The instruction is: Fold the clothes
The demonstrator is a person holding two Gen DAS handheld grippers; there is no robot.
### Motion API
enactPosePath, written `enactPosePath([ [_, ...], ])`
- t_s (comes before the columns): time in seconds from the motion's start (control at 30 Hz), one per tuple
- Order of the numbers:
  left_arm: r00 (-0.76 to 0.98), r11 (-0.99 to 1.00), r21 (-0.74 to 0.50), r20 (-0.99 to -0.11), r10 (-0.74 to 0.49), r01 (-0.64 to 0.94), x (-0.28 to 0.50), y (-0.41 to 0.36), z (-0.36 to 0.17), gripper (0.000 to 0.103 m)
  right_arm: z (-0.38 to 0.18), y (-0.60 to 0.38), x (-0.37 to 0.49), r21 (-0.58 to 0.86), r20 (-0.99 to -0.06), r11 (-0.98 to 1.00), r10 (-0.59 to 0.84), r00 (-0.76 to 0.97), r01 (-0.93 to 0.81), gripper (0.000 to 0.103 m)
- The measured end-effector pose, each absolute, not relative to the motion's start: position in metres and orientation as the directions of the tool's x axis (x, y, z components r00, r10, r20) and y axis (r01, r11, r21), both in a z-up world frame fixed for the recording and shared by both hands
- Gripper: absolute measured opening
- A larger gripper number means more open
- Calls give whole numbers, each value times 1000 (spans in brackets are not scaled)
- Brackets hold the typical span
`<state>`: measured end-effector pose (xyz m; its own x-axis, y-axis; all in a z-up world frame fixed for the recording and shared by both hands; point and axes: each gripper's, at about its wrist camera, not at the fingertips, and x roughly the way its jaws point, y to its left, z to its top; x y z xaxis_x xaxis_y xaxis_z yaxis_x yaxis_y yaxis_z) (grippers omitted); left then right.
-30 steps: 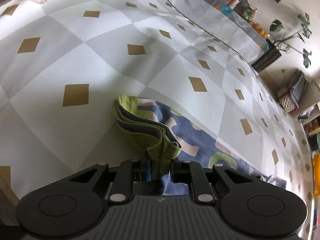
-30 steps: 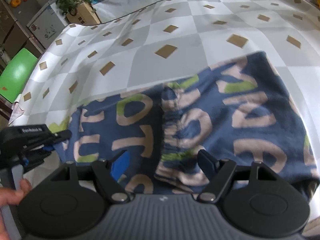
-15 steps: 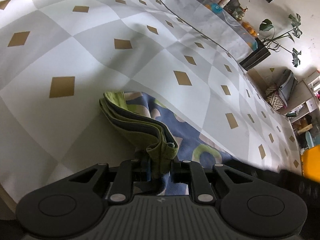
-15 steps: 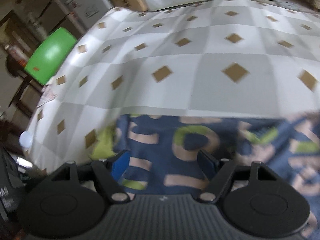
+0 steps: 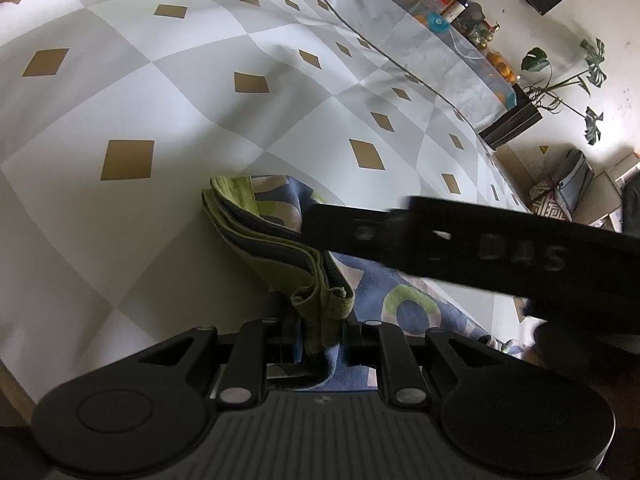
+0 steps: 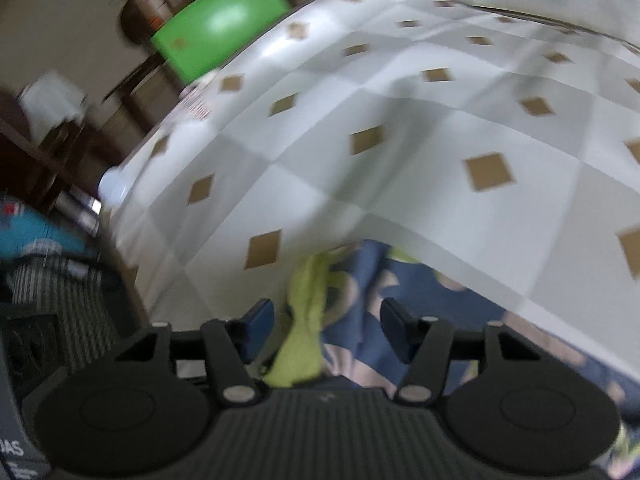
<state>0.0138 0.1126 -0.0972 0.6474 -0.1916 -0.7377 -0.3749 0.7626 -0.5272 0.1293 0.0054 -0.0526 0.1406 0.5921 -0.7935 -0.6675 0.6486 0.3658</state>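
On checked tablecloth (image 5: 168, 80), left gripper (image 5: 320, 340) pinching garment (image 5: 280, 248), green stool (image 6: 224, 24) right-view only

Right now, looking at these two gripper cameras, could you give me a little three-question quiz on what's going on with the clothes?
1. True or false: the left gripper is clamped on the green hem of the blue patterned garment.
2. In the right wrist view, what lies between the right gripper's jaws: A) a sock, B) green and blue cloth, C) nothing?
3. What does the garment lie on?

Key
1. True.
2. B; the pads stand clear of it and have just been closing.
3. A checked tablecloth with brown diamonds.
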Motion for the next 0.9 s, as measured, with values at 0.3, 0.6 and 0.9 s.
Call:
enactPosePath([
  [0.3,634,783,-507,-749,-193,-361,16,107,-100,14,-65,32,131,353,-818,538,575,28,-765,50],
  [0.6,610,801,-483,-768,-195,-352,17,105,-102,14,-82,46,124,271,-872,506,490,15,-819,46],
  [0.9,602,801,-473,-777,-184,-366,17,104,-103,14,-85,51,117,168,-888,526,448,104,-834,11],
])
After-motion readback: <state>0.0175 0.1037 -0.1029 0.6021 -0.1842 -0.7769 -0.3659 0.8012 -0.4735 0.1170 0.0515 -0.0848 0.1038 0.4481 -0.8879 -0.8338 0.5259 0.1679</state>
